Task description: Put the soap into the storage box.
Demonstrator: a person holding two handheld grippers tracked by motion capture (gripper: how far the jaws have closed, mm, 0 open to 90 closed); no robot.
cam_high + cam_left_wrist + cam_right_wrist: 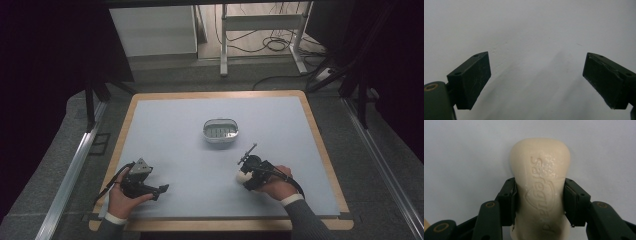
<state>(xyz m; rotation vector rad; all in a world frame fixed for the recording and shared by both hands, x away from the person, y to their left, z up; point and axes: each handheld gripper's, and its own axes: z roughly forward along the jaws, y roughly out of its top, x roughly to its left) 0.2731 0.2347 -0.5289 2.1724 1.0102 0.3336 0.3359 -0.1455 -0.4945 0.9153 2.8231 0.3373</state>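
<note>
A cream bar of soap point(540, 182) with raised lettering sits between the two black jaws of my right gripper point(539, 197), which press on both of its sides. From above, the soap point(243, 176) shows as a pale lump at the tip of the right gripper point(246, 176), low over the table at the front right. A small oval soap dish point(221, 131) with a ridged grey insert stands near the table's middle, apart from both grippers. My left gripper point(161, 190) rests at the front left, and its jaws point(536, 82) stand wide apart over bare table surface.
The light blue-grey table mat point(190, 150) has a wooden border point(325, 150). Beyond the far edge stand a metal frame point(260, 30) and loose cables point(275, 45) on the floor. Dark panels rise at both sides.
</note>
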